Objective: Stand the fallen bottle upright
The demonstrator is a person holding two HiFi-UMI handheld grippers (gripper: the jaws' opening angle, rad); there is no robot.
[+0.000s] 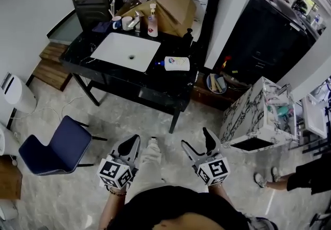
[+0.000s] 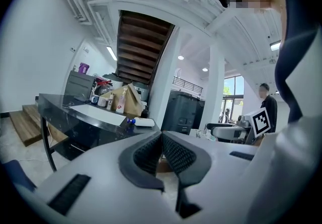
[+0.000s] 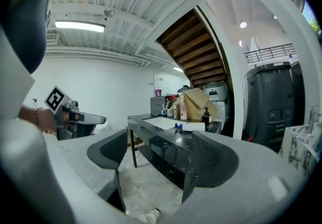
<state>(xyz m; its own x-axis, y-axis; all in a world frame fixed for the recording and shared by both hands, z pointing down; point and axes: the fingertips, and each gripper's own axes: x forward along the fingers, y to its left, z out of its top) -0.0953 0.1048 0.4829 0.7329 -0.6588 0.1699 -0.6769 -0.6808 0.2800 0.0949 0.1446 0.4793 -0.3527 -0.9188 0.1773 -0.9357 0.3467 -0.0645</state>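
Observation:
The fallen bottle (image 1: 176,63), white with a blue cap, lies on its side on the black table (image 1: 170,83), just right of the white basin (image 1: 126,51). It shows small in the left gripper view (image 2: 142,122) and in the right gripper view (image 3: 192,126). Both grippers hang low in front of me, well short of the table and above the floor. My left gripper (image 1: 134,141) (image 2: 162,136) is shut, its ribbed pads pressed together on nothing. My right gripper (image 1: 195,138) (image 3: 158,153) stands open and holds nothing.
A cardboard box (image 1: 173,1), upright bottles (image 1: 152,21), cups and a black pump bottle (image 1: 187,35) crowd the table's back. A blue chair (image 1: 57,146) stands at front left, a marble-patterned cabinet (image 1: 258,115) at right. Another person's feet (image 1: 264,178) show at far right.

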